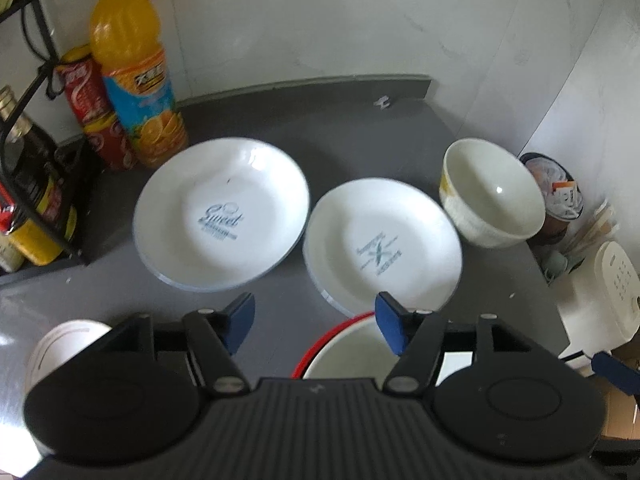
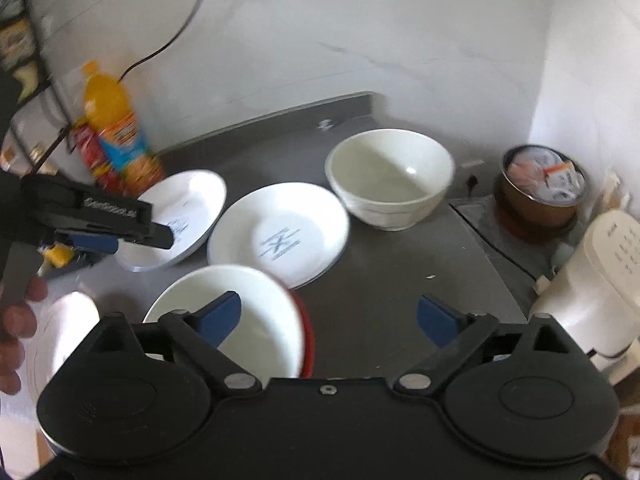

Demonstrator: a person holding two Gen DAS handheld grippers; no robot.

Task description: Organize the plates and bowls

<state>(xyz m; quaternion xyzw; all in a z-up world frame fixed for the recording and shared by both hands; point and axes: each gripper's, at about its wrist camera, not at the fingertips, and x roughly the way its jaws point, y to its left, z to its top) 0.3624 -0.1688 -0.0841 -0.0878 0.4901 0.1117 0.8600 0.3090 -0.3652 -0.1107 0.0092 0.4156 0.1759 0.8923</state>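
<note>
Two white plate stacks lie on the grey counter: one marked "Sweet" (image 1: 224,212) (image 2: 180,216) on the left, one with a crossed print (image 1: 382,246) (image 2: 280,232) to its right. A cream bowl (image 1: 492,194) (image 2: 390,178) stands at the right. A red-rimmed white bowl (image 1: 344,350) (image 2: 236,320) sits near the front, and another white bowl (image 1: 60,344) (image 2: 60,336) at the front left. My left gripper (image 1: 316,326) is open and empty above the red-rimmed bowl; it also shows in the right wrist view (image 2: 132,232). My right gripper (image 2: 330,318) is open and empty above the counter.
An orange juice bottle (image 1: 136,68) and red cans (image 1: 96,108) stand at the back left beside a black rack with bottles (image 1: 32,176). A brown pot of packets (image 2: 540,184) and a white appliance (image 2: 592,280) stand at the right. Walls close the back and right.
</note>
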